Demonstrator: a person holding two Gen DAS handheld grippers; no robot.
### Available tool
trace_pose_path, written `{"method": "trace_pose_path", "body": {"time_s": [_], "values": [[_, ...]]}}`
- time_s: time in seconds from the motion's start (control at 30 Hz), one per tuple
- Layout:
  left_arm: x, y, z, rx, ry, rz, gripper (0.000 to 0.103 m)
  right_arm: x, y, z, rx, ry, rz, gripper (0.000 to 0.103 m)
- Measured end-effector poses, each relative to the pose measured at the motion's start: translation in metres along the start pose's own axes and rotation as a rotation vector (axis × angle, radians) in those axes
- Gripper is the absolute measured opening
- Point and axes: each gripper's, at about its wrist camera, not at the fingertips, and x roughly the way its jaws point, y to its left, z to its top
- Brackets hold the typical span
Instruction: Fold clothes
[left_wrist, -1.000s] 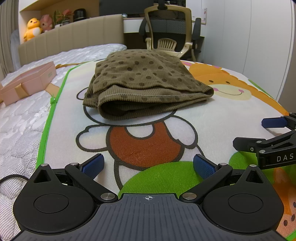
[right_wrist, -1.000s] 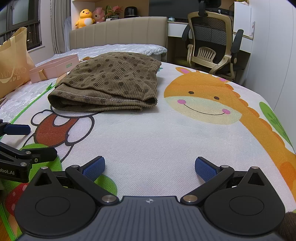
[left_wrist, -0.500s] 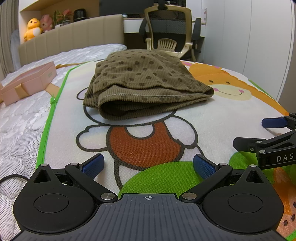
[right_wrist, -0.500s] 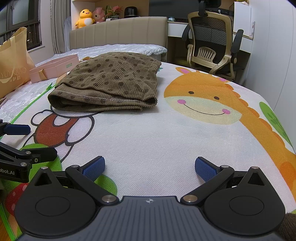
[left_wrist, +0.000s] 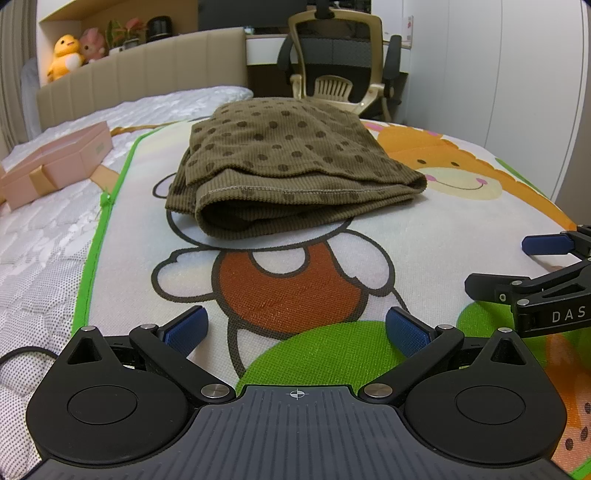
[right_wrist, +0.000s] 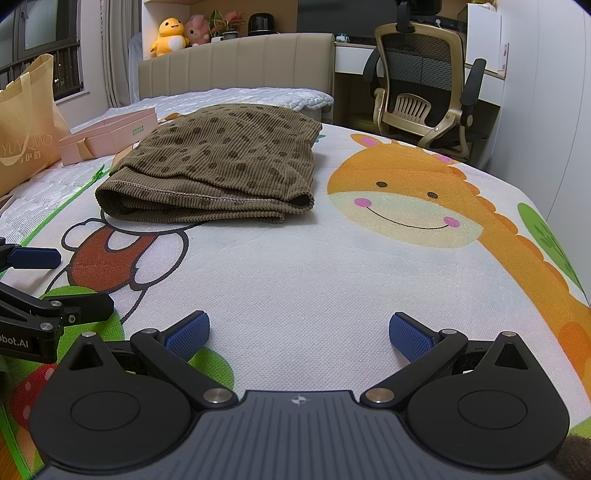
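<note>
Both sets of fingers spread wide, empty, low over the mat (right_wrist: 332, 280). The garment (left_wrist: 291, 166) lies folded straight ahead of the left gripper (left_wrist: 295, 328), ahead-left of the right gripper (right_wrist: 299, 332). Long axis crosswise; left looks nearer.

The olive-brown ribbed knit garment with darker brown polka dots (left_wrist: 291, 162) (right_wrist: 229, 162) lies folded into a thick, roughly rectangular bundle on the cartoon-printed mat (left_wrist: 424, 236) (right_wrist: 332, 266) that covers the bed. Its stitched hem runs across the near edge, above the rounded fold of the lower layers. It rests flat, partly over the printed white-and-brown figure and just beside the printed giraffe's face.
</note>
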Motion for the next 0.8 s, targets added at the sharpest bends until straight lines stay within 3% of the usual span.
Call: {"method": "trace_pose_path", "body": {"time_s": [0.8], "values": [[0.0003, -0.0008, -0.0005, -0.004, -0.005, 0.003, 0.103, 0.0001, 0.0, 0.0, 0.0, 0.0, 0.0, 0.103]]}}
